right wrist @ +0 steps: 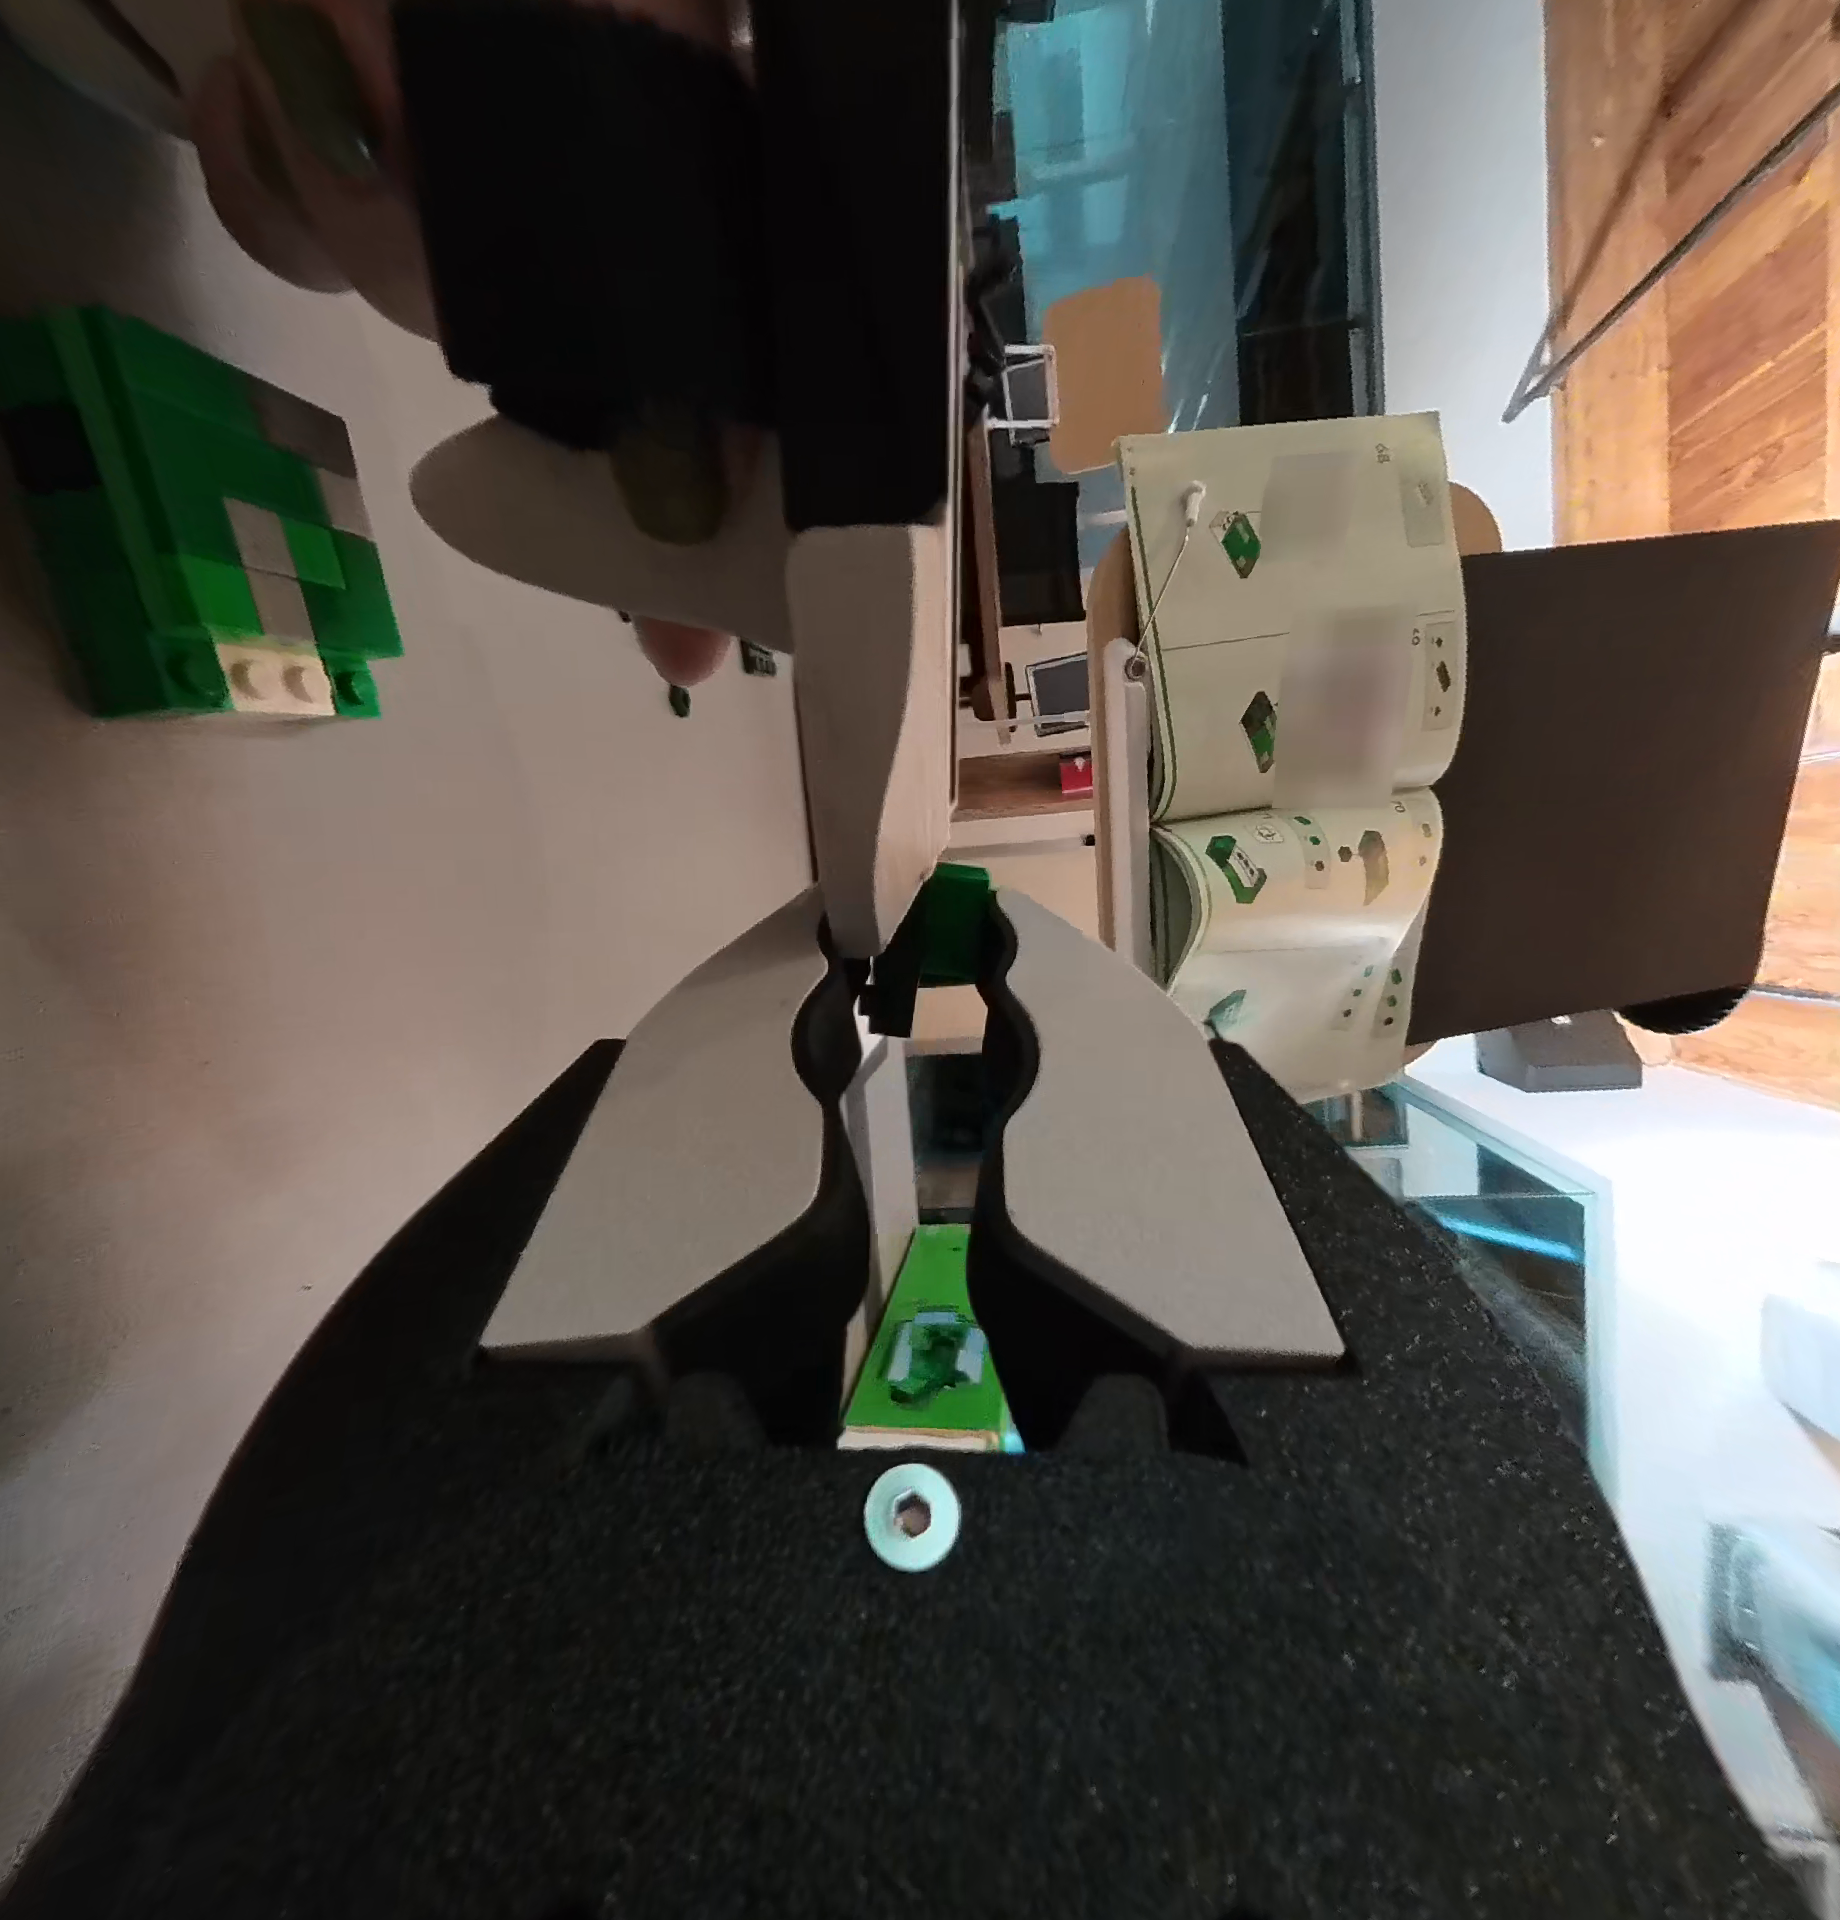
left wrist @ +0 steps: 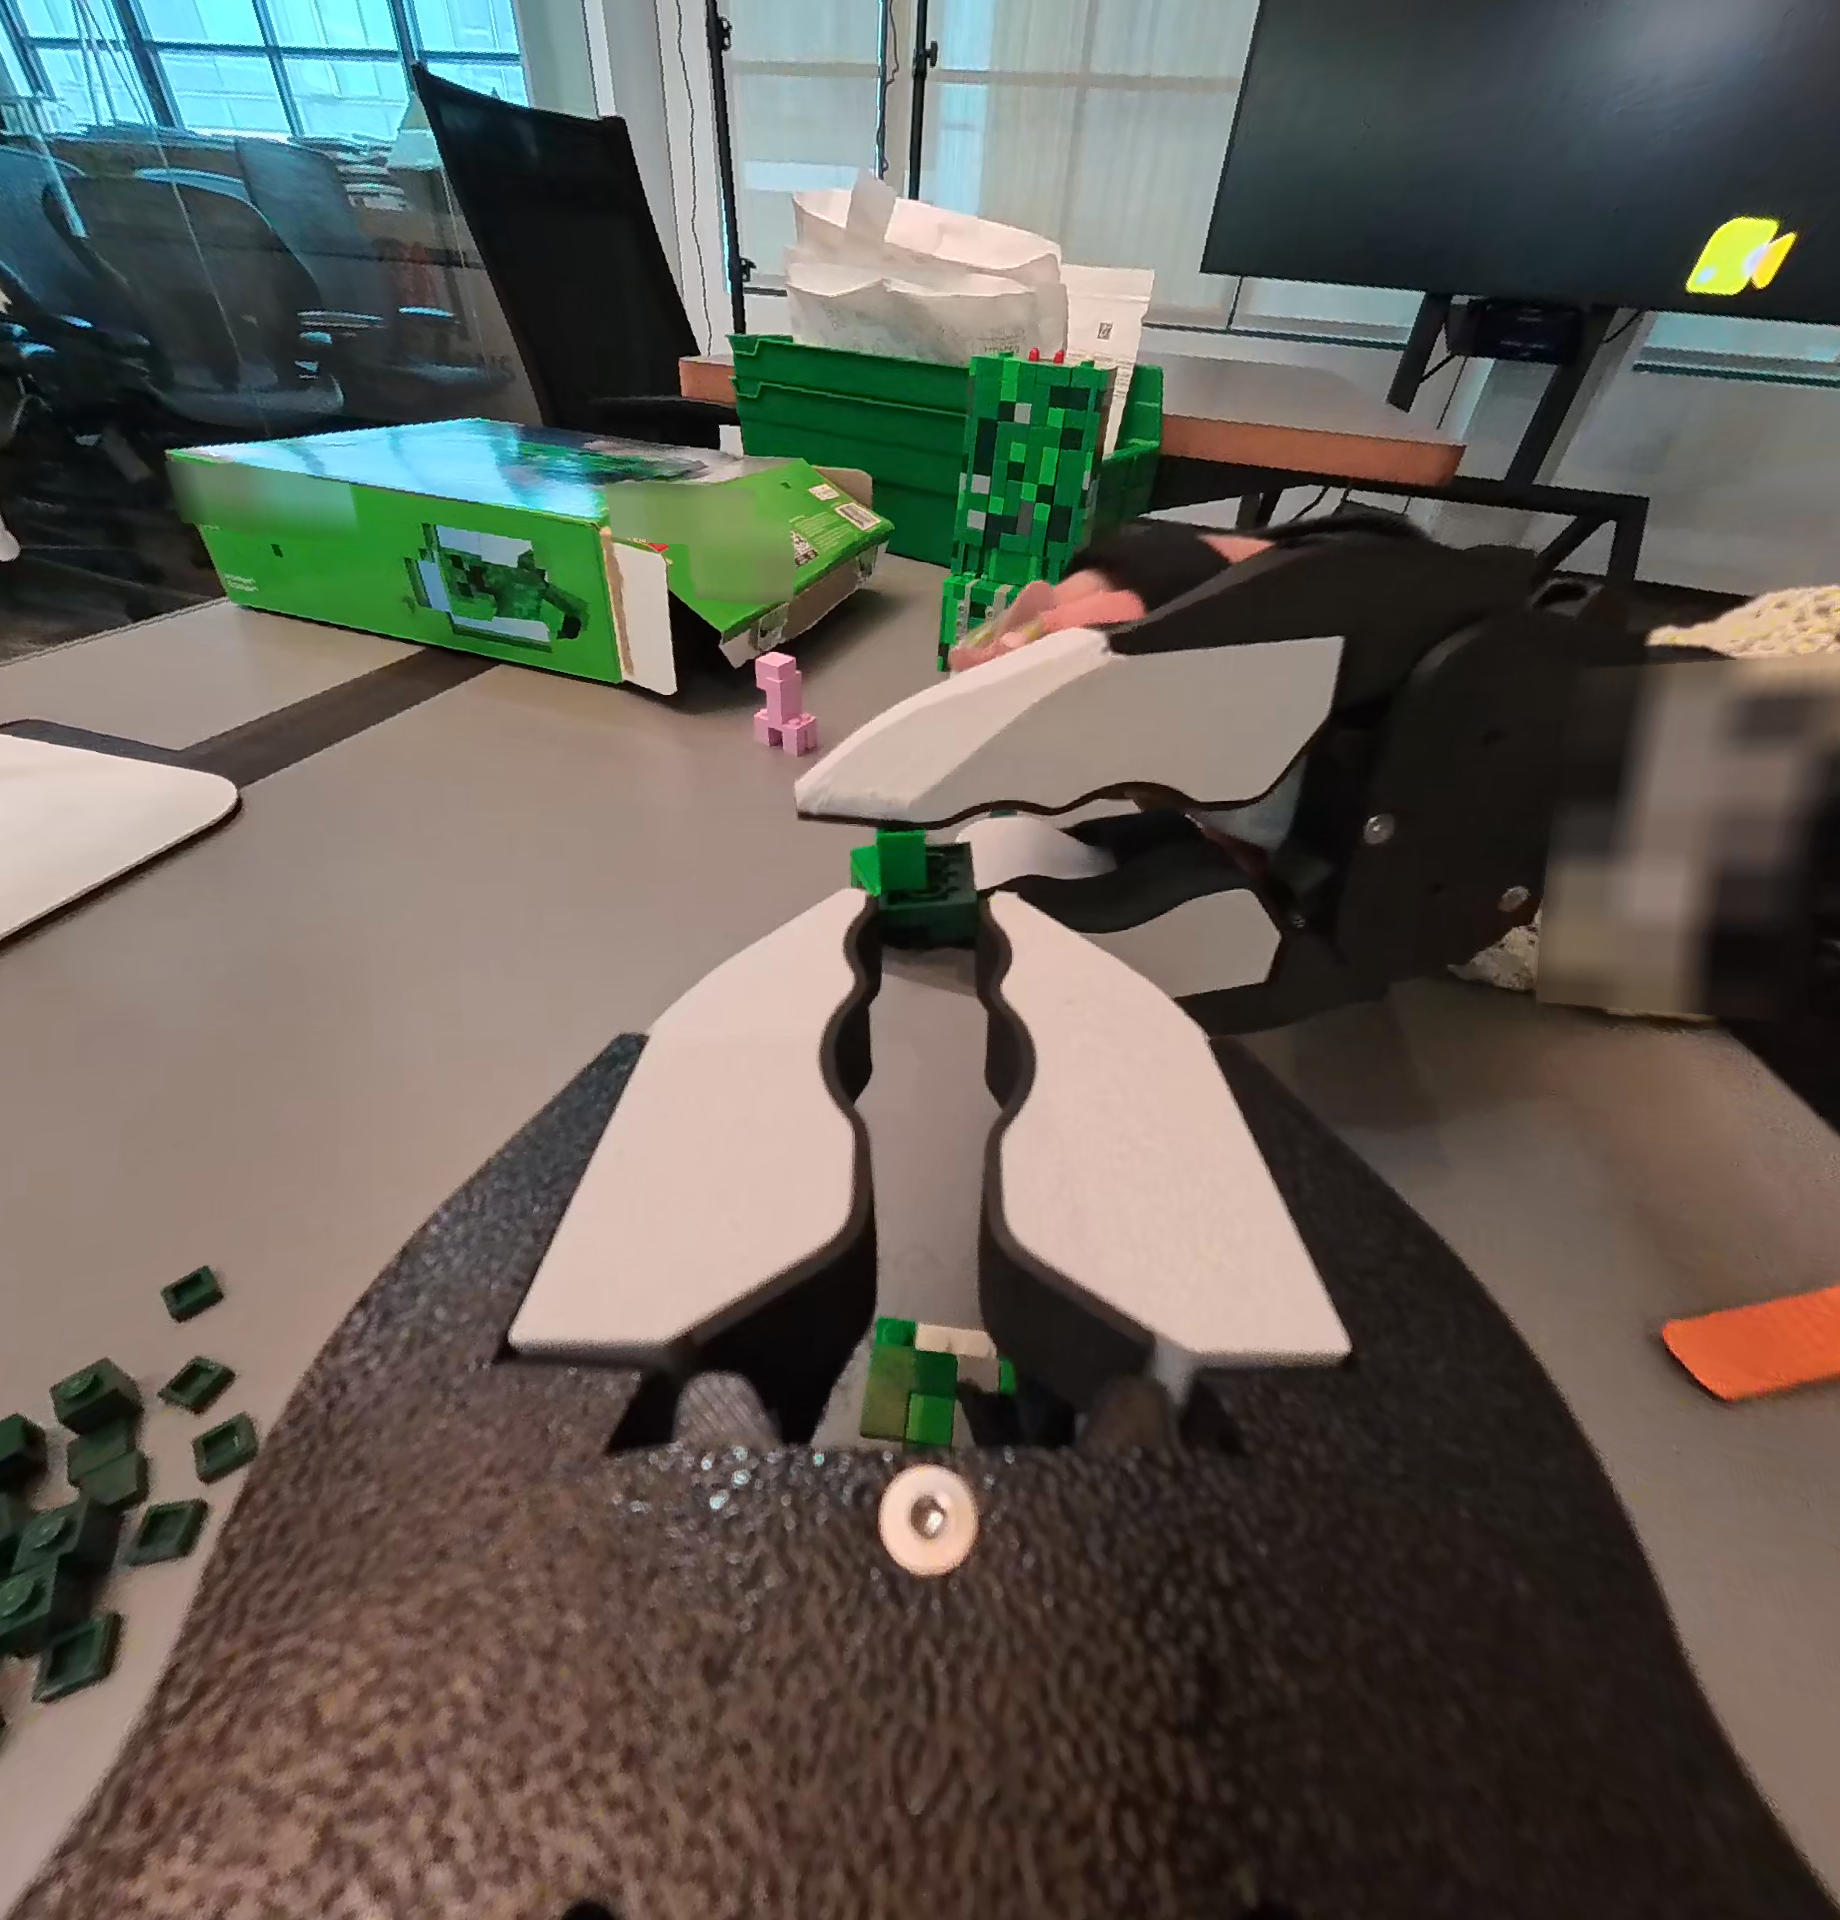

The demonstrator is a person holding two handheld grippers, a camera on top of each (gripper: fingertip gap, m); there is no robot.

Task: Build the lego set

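Both hand-held grippers [left wrist: 921,914] [right wrist: 921,951] pinch green Lego assy [left wrist: 921,899].

Your grey table [left wrist: 396,935] carries plenty: opened green box [left wrist: 459,540] lying far left, pink figure [left wrist: 784,707] standing just beside its flap, dark green pieces [left wrist: 54,1507] scattered near left, orange strip [left wrist: 1778,1340] right, white board [left wrist: 74,821] at left edge.
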